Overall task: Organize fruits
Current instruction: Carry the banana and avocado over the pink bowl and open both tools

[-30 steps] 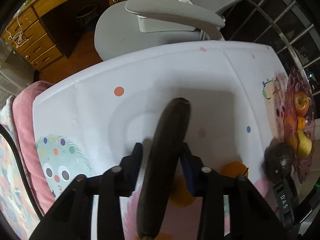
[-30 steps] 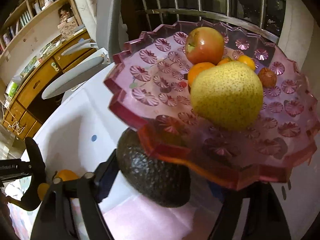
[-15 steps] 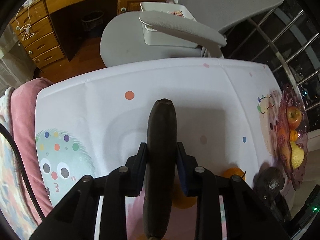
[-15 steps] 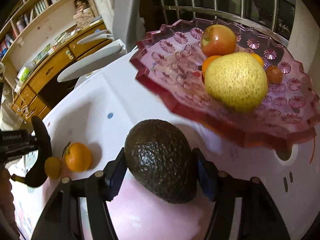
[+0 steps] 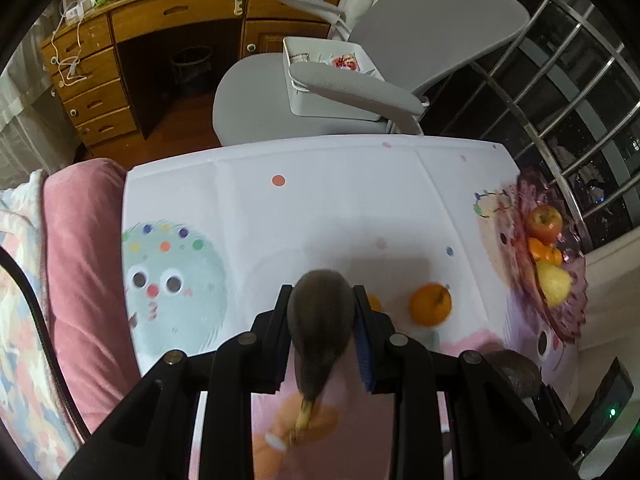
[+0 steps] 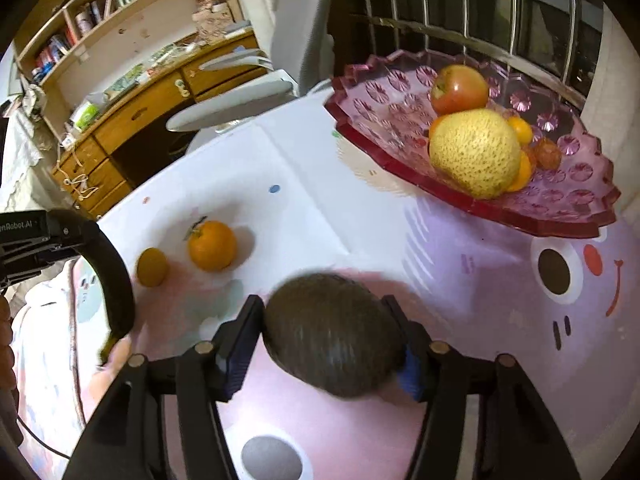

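**Two fruits in hand, bowl ahead**

My right gripper point(image 6: 328, 344) is clamped on the avocado point(image 6: 332, 332), short of the pink fruit bowl point(image 6: 560, 204). I'd lift above its rim before releasing beside the pear point(image 6: 476, 152). My left gripper point(image 5: 320, 320) pinches what looks like a blackened banana point(image 5: 320, 320), well left of the bowl.

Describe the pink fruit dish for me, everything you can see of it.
The dish is translucent pink, glass or plastic by its look, with a scalloped, toothed rim and pressed flower-like rosettes all over. It sits at the far right edge of the table, in front of the window bars. It holds an apple, a large yellow pear, several small oranges and a small brownish fruit. Neither claw touches it.
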